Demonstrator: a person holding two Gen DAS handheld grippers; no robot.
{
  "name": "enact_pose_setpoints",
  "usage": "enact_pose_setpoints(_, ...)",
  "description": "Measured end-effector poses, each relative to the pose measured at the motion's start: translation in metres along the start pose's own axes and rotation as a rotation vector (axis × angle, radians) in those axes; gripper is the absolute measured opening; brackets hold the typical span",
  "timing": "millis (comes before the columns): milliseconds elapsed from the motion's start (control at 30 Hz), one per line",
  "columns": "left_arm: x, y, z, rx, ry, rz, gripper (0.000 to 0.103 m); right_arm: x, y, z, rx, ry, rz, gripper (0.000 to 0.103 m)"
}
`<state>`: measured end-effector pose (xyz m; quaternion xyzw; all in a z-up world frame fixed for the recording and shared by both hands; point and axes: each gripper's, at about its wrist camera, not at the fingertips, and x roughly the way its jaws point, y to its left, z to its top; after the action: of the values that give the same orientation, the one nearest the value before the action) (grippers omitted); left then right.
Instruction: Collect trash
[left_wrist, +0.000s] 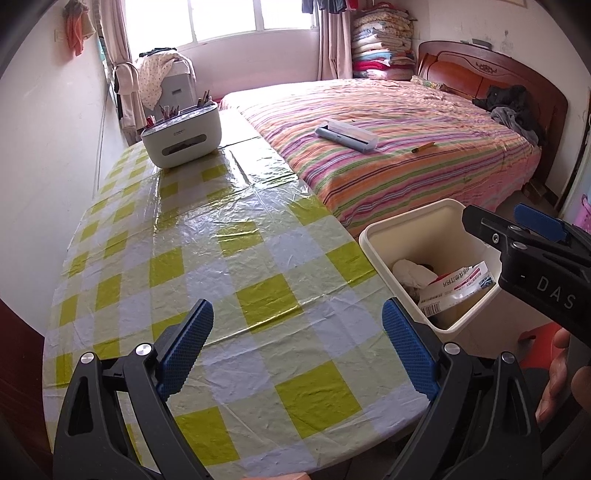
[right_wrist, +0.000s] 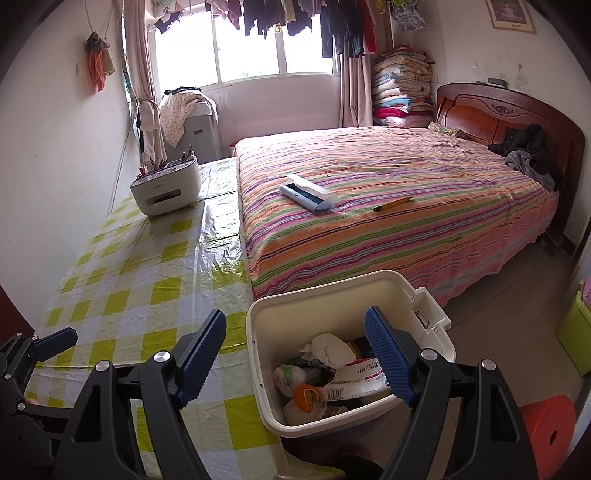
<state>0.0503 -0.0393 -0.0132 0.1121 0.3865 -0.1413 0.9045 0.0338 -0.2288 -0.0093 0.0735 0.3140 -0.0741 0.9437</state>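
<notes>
Both grippers, left and right, are held wide open and empty; trash sits binned, table apparently cleared, so remaining litter must be sought

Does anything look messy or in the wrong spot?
Yes: a blue-grey lint brush and a yellow pencil lie loose on the striped bedspread. All the trash sits inside the white plastic bin; nothing has spilled.
</notes>
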Motion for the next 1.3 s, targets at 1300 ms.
enact_pose_setpoints(1300,-0.004,0.002,-0.012,0.023,0.035,-0.016,0.091,0.004,0.015,-0.005,-0.022,0.024,0.015,0.075)
